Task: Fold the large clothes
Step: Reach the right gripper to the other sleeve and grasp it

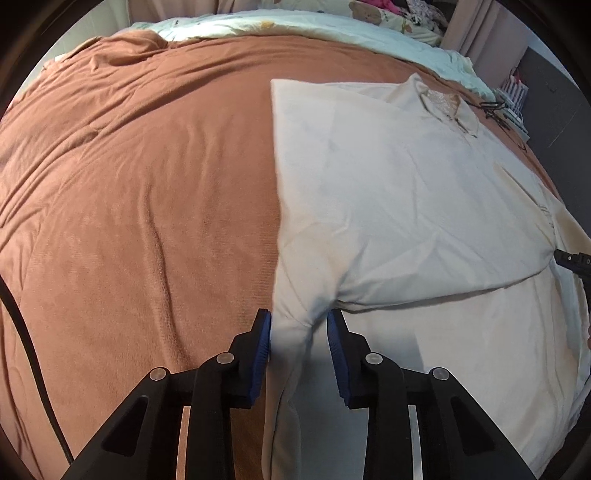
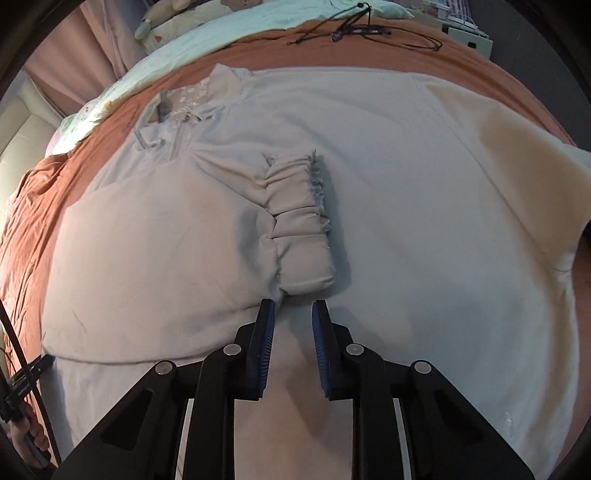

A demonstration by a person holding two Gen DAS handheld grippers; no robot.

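Note:
A large cream-white collared sweatshirt (image 1: 388, 177) lies flat on the brown blanket (image 1: 147, 203). Its left sleeve is folded across the chest, and the gathered cuff (image 2: 301, 221) rests in the middle in the right wrist view. My left gripper (image 1: 299, 325) is open, its blue pads either side of a raised fold at the sweatshirt's left edge. My right gripper (image 2: 293, 310) is open just in front of the cuff, over the sweatshirt body (image 2: 424, 221). The right gripper's tip (image 1: 572, 258) shows at the right edge of the left wrist view.
The brown blanket (image 2: 37, 229) covers a bed. A pale patterned quilt (image 1: 295, 26) lies at the head. Black cables (image 2: 351, 29) and glasses lie on the blanket beyond the collar. Pink curtains (image 2: 74, 55) hang at the side. Boxes (image 2: 469, 37) stand by the bed.

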